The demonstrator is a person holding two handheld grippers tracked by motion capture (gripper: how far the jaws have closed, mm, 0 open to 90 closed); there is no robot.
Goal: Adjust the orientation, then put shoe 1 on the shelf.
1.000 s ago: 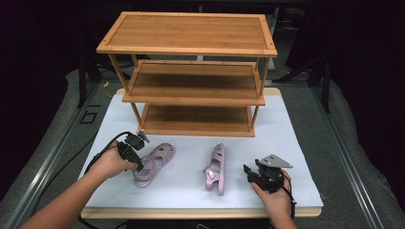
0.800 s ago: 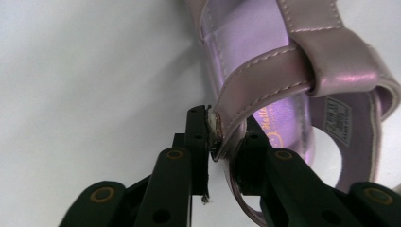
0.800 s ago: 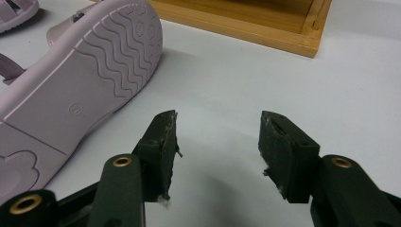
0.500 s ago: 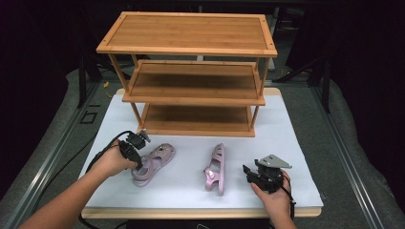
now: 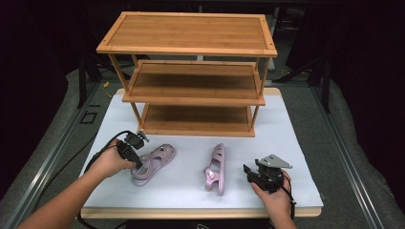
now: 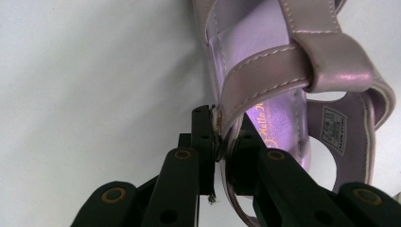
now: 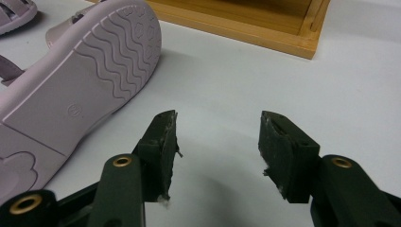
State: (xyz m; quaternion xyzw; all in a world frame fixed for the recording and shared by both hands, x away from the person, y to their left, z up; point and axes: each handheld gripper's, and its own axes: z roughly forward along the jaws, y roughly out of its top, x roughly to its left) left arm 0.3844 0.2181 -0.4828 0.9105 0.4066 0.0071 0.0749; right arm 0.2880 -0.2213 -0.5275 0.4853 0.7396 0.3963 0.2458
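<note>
Up close, the left gripper view shows the left claw (image 6: 218, 142) pinching the left sandal (image 6: 283, 94) side strap; the right gripper view shows the right claw (image 7: 217, 142) gaping beside the tipped sandal (image 7: 80, 85) sole; from above, a white surface (image 5: 296, 138) bears a bamboo rack (image 5: 191, 71) amid dark surroundings.

Two small pink strapped sandals are seen on the white table in front of a three-tier wooden shoe rack (image 5: 191, 76). The left sandal (image 5: 152, 163) lies upright with its shiny insole facing up, and its side edge at the heel strap is clamped between the jaws of the left gripper (image 6: 220, 142). The right sandal (image 5: 214, 168) is tipped on its side, its wavy-treaded sole turned toward the right, well apart from the first.
</note>
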